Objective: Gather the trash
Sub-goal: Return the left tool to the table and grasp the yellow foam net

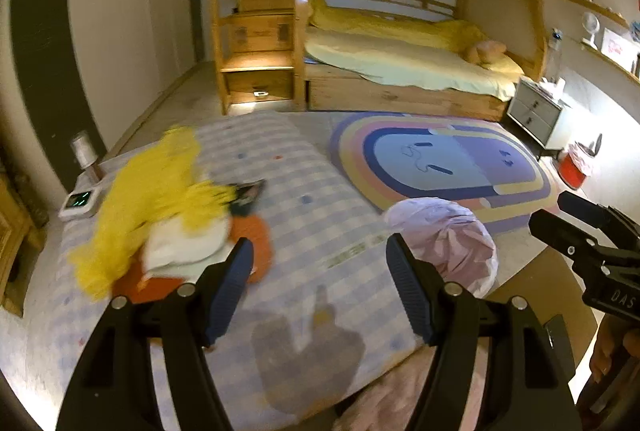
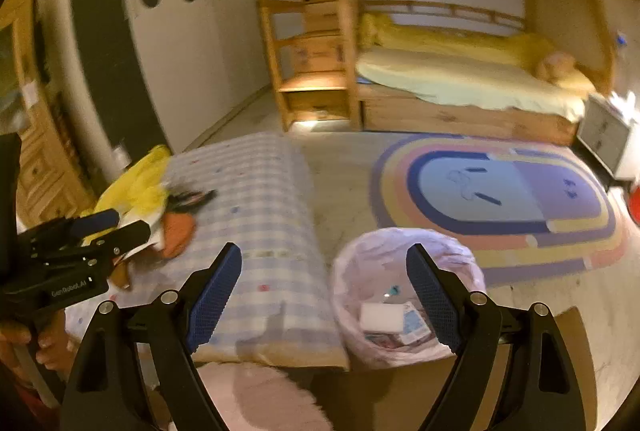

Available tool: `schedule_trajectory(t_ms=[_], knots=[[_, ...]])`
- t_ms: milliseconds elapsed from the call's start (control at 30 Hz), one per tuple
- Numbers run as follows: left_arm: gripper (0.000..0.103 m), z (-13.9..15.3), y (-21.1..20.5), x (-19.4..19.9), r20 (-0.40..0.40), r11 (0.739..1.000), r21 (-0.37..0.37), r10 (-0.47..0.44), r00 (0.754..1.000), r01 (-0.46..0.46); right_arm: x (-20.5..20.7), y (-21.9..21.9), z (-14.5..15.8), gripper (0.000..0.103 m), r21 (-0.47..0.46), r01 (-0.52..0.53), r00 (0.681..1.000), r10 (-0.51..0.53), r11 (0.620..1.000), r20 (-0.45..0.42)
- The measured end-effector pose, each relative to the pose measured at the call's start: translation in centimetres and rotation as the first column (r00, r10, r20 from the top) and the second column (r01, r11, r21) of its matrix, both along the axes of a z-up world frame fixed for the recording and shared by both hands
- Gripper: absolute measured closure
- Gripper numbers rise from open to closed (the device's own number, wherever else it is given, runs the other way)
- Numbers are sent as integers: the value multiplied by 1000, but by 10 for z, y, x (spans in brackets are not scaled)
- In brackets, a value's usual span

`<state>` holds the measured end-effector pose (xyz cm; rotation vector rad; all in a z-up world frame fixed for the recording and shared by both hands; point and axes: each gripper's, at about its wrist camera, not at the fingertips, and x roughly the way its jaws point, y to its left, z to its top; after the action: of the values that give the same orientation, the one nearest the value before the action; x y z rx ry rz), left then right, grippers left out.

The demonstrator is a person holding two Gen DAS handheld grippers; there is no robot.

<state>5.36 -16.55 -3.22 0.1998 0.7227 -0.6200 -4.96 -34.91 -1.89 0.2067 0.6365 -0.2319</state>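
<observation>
A trash bin lined with a pale pink bag (image 2: 404, 295) stands on the floor beside the checked mattress (image 2: 260, 215); it holds a white box and wrappers. It also shows in the left wrist view (image 1: 452, 239). A dark wrapper (image 1: 248, 193) lies on the mattress next to a yellow, white and orange plush toy (image 1: 168, 215). My left gripper (image 1: 318, 271) is open and empty above the mattress, right of the toy. My right gripper (image 2: 324, 291) is open and empty, over the mattress edge and the bin.
A wooden bunk bed (image 1: 400, 63) with a green jacket stands at the far wall. A colourful oval rug (image 1: 440, 163) covers the floor. A red bin (image 1: 576, 167) and grey nightstand (image 1: 536, 111) are at right. A clock (image 1: 80, 201) and can (image 1: 84, 151) sit at left.
</observation>
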Motion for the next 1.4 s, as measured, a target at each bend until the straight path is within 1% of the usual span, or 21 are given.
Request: schedule_trajectory(t_ms=[167,233,300,367,500,633,700,800,867,933,1033,1167,1200,1267,1300,1333,1367,1400], knots=[[36,-1,50,0,4,997,-3,76,997,-76,14,40,3,19,-10,-101,995,101,995,-4],[34,-1,73,3,10,993,-10,116,993,-116,23,55,2,19,-10,-139,990,139,990,-6],[30,-2,91,5,15,988,-15,151,988,-151,31,65,2,19,-7,-168,986,168,986,-8],[30,-5,115,13,21,979,-20,202,979,-201,37,76,2,19,-9,-192,981,192,981,-6],[30,-14,145,29,9,959,-49,279,960,-278,54,98,0,19,-10,-232,973,232,973,2],[30,-22,151,40,29,956,-42,291,956,-289,74,114,-6,20,0,-248,969,248,969,1],[30,-26,148,49,26,960,-34,280,960,-279,84,120,-10,23,10,-251,968,251,968,-2],[30,-29,141,64,31,963,-21,270,962,-270,94,124,-12,33,8,-249,968,249,968,-5],[30,-29,133,75,45,966,-6,259,965,-259,103,123,-14,43,8,-244,970,244,970,-11],[30,-31,126,85,45,968,3,252,967,-253,112,122,-15,46,3,-242,970,242,970,-21],[32,-36,111,100,50,970,42,237,970,-239,121,120,-18,46,4,-239,971,239,971,-31],[36,-42,95,117,54,967,90,236,970,-240,131,114,-24,46,20,-235,971,235,972,-47],[40,-44,91,121,58,964,109,239,969,-245,132,113,-25,46,22,-235,971,236,972,-50],[44,-47,89,126,44,960,122,248,968,-252,134,112,-27,46,28,-237,969,238,971,-58],[50,-50,88,129,30,959,126,251,968,-252,135,111,-28,46,31,-237,969,239,971,-61],[53,-51,88,130,22,959,130,251,968,-252,135,111,-28,46,32,-238,969,240,971,-64],[63,-53,88,132,13,960,131,248,969,-248,136,111,-29,46,32,-239,969,240,971,-65],[78,-53,89,133,8,961,130,247,969,-246,136,111,-28,46,32,-239,968,241,971,-65]])
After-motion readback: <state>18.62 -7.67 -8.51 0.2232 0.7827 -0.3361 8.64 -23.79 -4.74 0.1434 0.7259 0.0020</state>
